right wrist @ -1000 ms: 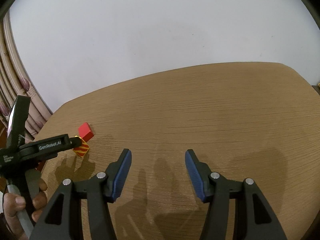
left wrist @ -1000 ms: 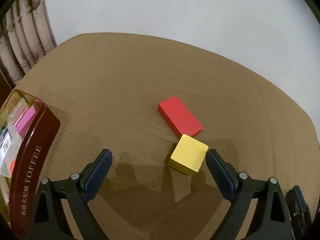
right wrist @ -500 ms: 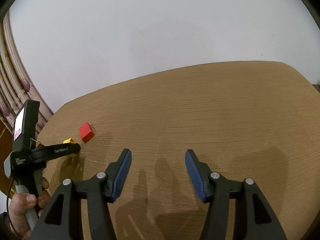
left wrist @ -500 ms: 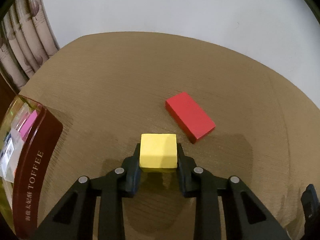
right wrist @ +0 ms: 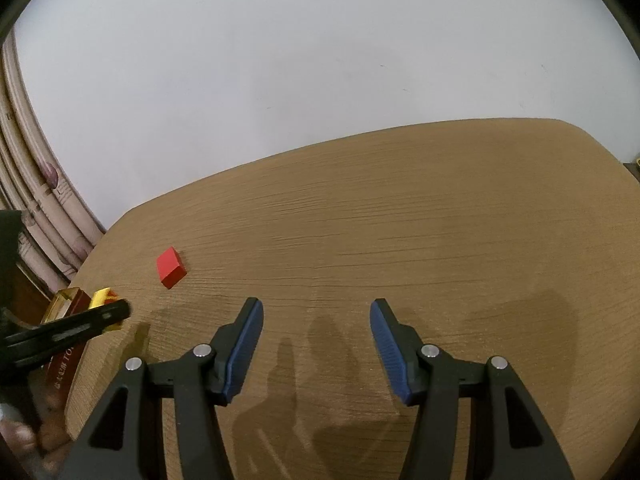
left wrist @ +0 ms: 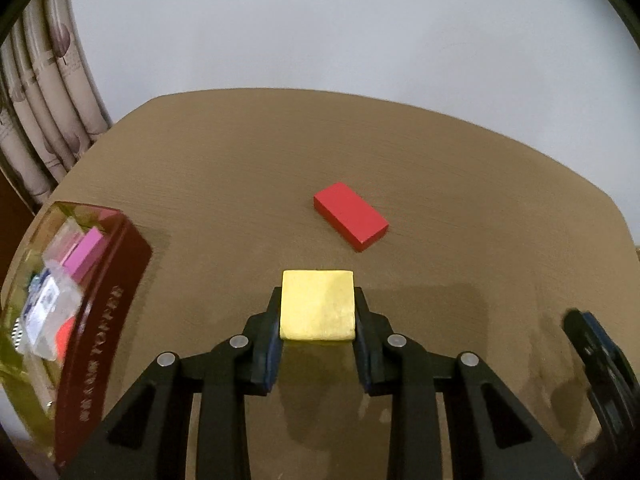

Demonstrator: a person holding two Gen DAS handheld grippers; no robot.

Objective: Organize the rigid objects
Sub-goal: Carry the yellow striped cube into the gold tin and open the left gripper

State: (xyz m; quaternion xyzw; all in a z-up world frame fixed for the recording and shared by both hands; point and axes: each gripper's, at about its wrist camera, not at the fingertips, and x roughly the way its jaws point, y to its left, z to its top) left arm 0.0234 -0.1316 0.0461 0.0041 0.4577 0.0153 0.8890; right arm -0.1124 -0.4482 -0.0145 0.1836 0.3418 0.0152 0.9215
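Observation:
My left gripper (left wrist: 318,308) is shut on a yellow block (left wrist: 317,304) and holds it above the wooden table (left wrist: 240,184). A red block (left wrist: 351,221) lies flat on the table ahead and a little right of it. A dark red toffee tin (left wrist: 100,312) stands open at the left, holding several small items. My right gripper (right wrist: 316,344) is open and empty above the table. In the right wrist view the red block (right wrist: 171,267) lies far left, and the left gripper (right wrist: 108,312) holds the yellow block (right wrist: 101,297) near the tin (right wrist: 66,356).
A curtain (left wrist: 44,120) hangs beyond the table's left edge and a plain white wall (left wrist: 320,32) stands behind. The right gripper's finger (left wrist: 600,360) shows at the right edge of the left wrist view. The table's front right (right wrist: 460,240) is bare wood.
My left gripper closed on the yellow block, lifted it off the table and moved left toward the tin. The red block stays put. The right gripper has not moved.

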